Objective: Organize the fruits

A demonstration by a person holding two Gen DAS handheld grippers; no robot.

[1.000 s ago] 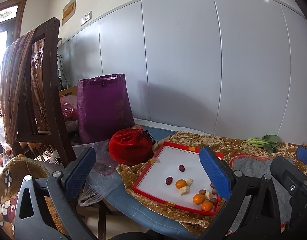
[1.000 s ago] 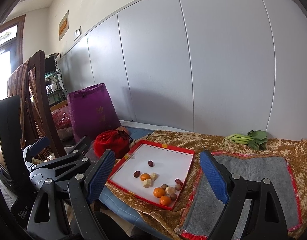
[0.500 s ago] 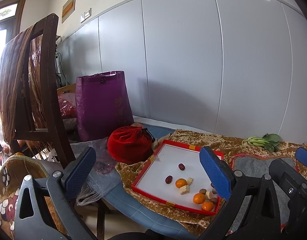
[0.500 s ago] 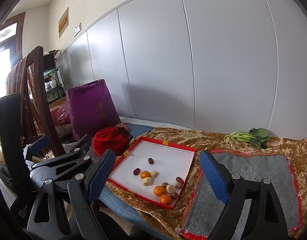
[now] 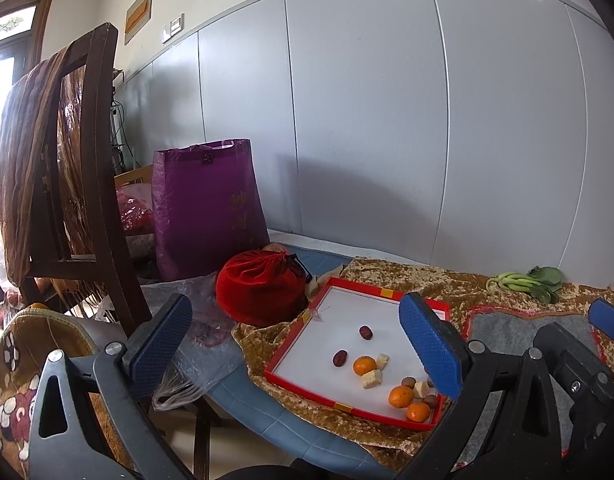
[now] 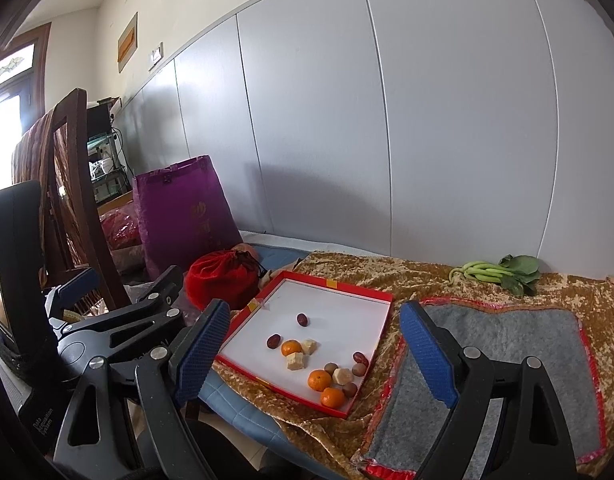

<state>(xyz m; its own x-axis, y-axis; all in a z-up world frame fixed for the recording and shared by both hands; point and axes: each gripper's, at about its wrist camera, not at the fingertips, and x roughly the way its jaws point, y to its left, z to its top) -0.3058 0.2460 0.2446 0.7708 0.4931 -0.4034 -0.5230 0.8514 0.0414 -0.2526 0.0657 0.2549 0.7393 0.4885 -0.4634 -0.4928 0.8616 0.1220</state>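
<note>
Left gripper (image 5: 295, 340): jaws spread wide, nothing between the pads, held short of the table. Right gripper (image 6: 315, 348): likewise released, empty, hovering off the near edge.

Tray (image 6: 349, 289), red rim, white floor: flat on the gold cloth (image 6: 387, 276), at centre of the right view. Fruits all inside the tray:
- oranges (image 6: 319, 380): three; one mid-tray, two touching near the 5 o'clock corner.
- dates (image 6: 302, 319): two toward the tray's centre, well apart from the corner cluster; a third against the right rim.
- pale cubes (image 6: 295, 360): two flanking the middle orange, touching it.
- small brown rounds in the corner cluster; kind cannot be told.

Grey mat (image 6: 503, 344): at 3 o'clock of the tray, bare. Greens (image 6: 495, 270): at 1 o'clock, by the wall. Red pouch (image 6: 221, 280): at 10 o'clock, just beside the tray. Purple bag (image 6: 183, 216): behind the pouch.
</note>
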